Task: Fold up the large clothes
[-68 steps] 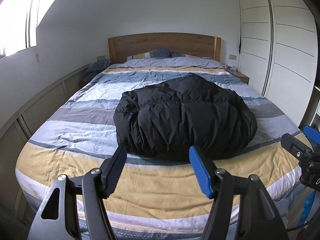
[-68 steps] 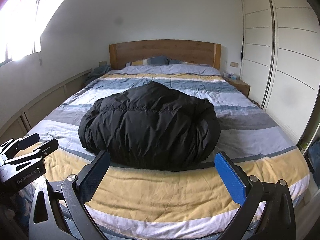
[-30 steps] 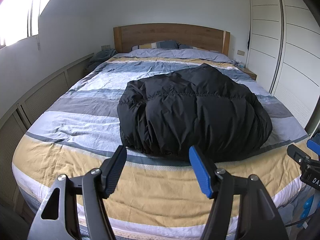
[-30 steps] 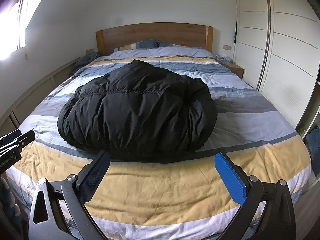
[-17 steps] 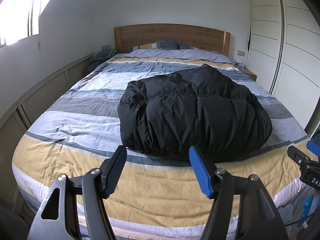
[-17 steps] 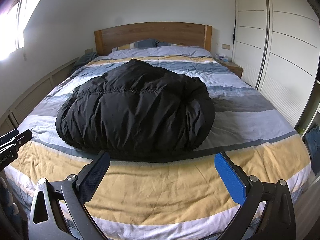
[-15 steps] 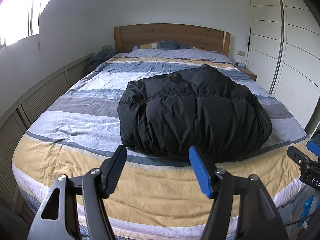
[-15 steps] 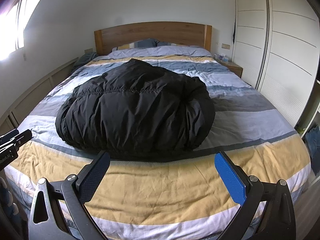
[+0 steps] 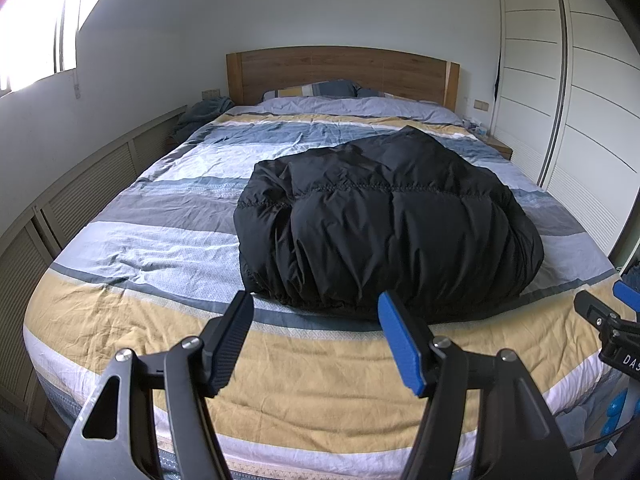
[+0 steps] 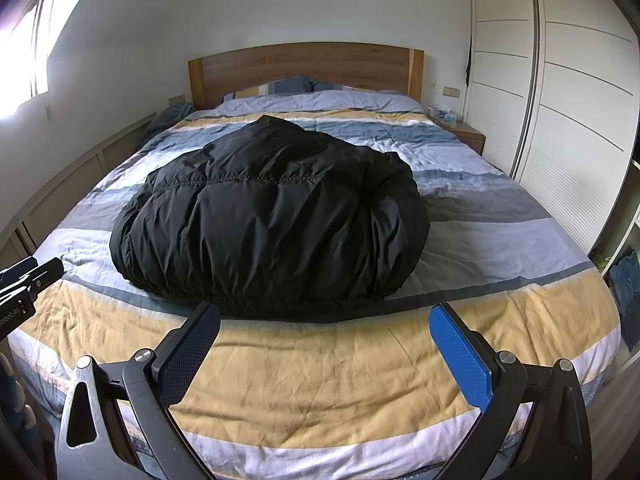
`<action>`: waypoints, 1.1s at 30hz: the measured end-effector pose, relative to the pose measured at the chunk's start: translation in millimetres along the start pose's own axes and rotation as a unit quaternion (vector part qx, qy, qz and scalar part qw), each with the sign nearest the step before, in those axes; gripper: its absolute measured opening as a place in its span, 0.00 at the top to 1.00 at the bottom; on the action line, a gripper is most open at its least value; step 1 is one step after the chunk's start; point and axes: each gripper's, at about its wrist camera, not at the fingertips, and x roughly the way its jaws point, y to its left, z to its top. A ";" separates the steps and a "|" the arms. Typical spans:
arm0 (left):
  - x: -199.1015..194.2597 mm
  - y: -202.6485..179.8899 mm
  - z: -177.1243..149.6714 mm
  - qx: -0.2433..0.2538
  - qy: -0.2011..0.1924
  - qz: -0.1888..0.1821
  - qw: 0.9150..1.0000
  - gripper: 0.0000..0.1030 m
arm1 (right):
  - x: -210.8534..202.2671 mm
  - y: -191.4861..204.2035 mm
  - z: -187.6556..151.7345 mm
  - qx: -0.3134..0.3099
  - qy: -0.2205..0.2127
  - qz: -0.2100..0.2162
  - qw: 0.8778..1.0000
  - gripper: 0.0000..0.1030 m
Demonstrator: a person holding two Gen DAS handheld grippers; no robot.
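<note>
A black puffer jacket (image 9: 384, 224) lies bunched in a rounded heap on the striped bed (image 9: 168, 248). It also shows in the right wrist view (image 10: 272, 220). My left gripper (image 9: 316, 312) is open and empty, held above the yellow stripe just short of the jacket's near hem. My right gripper (image 10: 326, 320) is open wide and empty, also just short of the near hem. Each gripper shows at the edge of the other's view. The jacket's sleeves and collar are hidden in the heap.
The bed's duvet (image 10: 360, 380) is striped yellow, grey and blue, with pillows (image 9: 316, 90) at a wooden headboard (image 9: 340, 68). White wardrobe doors (image 10: 560, 112) run along the right. Low cabinets (image 9: 80, 176) line the left wall. A nightstand (image 10: 464, 132) stands at far right.
Over two seconds both grippers moved closer to the bed and the jacket. In the last half second almost nothing moved. Both grippers stayed open.
</note>
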 end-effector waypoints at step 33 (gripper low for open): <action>-1.7 0.7 -3.8 0.003 -0.003 0.006 1.000 0.39 | -1.3 -1.5 -1.0 -0.003 0.003 -0.002 1.000 0.00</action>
